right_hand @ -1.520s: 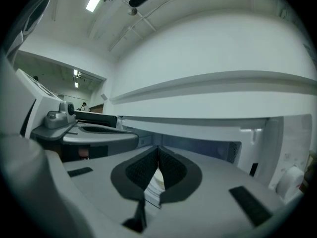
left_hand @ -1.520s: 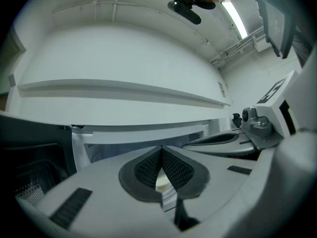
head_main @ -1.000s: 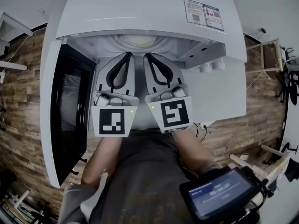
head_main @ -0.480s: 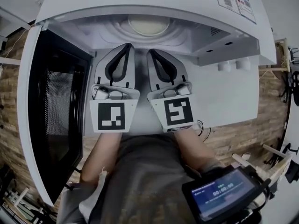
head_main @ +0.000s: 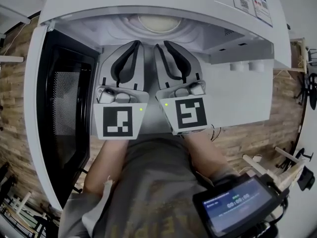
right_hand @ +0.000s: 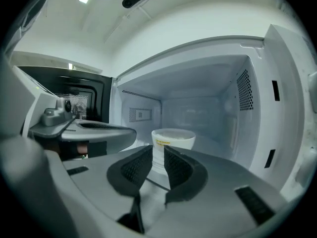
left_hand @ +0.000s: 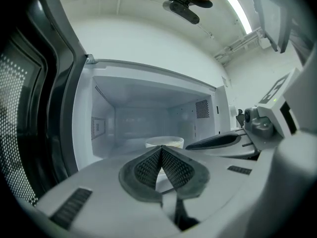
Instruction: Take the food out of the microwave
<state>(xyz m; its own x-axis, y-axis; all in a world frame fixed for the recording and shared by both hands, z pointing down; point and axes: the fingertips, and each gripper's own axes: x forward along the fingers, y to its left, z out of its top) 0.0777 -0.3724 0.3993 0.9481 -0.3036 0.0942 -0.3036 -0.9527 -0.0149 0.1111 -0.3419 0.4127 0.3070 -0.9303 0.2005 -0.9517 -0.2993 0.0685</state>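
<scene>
The white round food tub (right_hand: 173, 139) sits deep in the open white microwave (head_main: 148, 4). Our left hand-held gripper (left_hand: 160, 150) is closed and empty. The right hand-held gripper (right_hand: 158, 155) has just been opening, with nothing between its pads. We should widen both before reaching in.

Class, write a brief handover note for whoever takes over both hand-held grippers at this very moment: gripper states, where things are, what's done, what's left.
Left hand-held gripper: shut, empty, pointing into the microwave.
Right hand-held gripper: jaws have just been opening to a narrow gap, with nothing between them.
White food container: inside the cavity, apart from both grippers.
Done: door stands open.
Left: reach in, grip the container, bring it out.
</scene>
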